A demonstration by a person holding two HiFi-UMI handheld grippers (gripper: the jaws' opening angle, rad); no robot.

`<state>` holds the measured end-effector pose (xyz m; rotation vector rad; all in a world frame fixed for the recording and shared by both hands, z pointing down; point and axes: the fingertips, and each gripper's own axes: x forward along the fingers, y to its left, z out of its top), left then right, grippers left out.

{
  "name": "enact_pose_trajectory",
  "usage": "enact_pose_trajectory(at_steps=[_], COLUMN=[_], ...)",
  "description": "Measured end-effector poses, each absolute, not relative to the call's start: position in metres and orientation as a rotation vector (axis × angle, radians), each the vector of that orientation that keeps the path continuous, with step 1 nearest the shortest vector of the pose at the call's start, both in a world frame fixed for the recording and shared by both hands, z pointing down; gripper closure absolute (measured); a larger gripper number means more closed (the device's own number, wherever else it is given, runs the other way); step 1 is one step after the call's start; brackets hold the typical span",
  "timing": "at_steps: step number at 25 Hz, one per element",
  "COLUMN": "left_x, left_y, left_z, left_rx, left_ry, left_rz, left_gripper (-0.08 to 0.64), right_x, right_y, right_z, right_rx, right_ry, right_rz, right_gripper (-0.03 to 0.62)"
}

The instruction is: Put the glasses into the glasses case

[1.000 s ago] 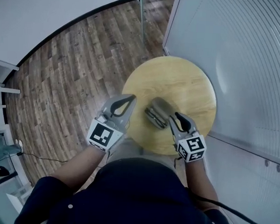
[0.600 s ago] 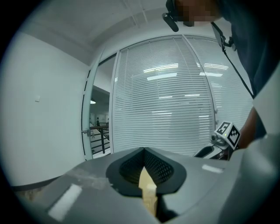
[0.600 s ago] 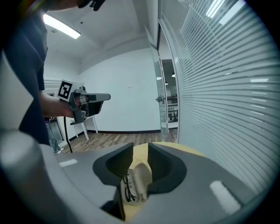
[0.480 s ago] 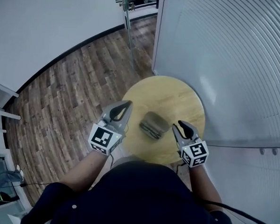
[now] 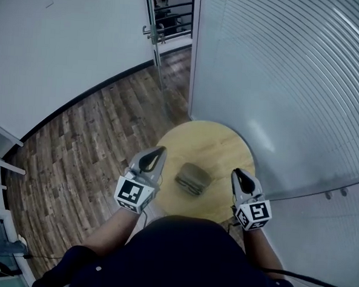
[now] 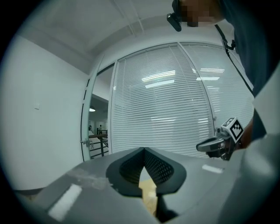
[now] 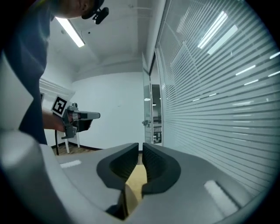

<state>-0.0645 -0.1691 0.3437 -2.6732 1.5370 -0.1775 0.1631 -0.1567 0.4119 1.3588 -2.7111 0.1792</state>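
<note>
Wood floor (image 5: pixel 76 152) surrounded a round table (image 5: pixel 216 142), where the shut case (image 5: pixel 193 178) lay between the left gripper (image 5: pixel 161 150) and right gripper (image 5: pixel 236 172), touching neither. Left gripper view: its jaws met at the tips, empty, with blinds (image 6: pixel 175 109) beyond. Right gripper view: its jaws were closing, a narrow slit left, nothing between them.
</note>
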Motion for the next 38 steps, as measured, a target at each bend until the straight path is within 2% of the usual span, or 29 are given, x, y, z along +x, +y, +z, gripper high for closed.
enact_pose_trajectory(at_steps=[5, 38], left_x=[-0.066, -0.064], left_y=[-0.162, -0.166], left_z=[0.345, 0.355], left_rx=[-2.661, -2.673], left_ry=[1.552, 1.484], left_rz=[-0.183, -0.236], left_gripper=[0.560, 0.560], right_x=[0.180, 0.164], right_y=[-0.151, -0.159], right_z=[0.390, 0.375], right_rx=[1.460, 1.411], right_ry=[-2.730, -2.775], right_rz=[0.151, 0.088], right_gripper=[0.581, 0.583])
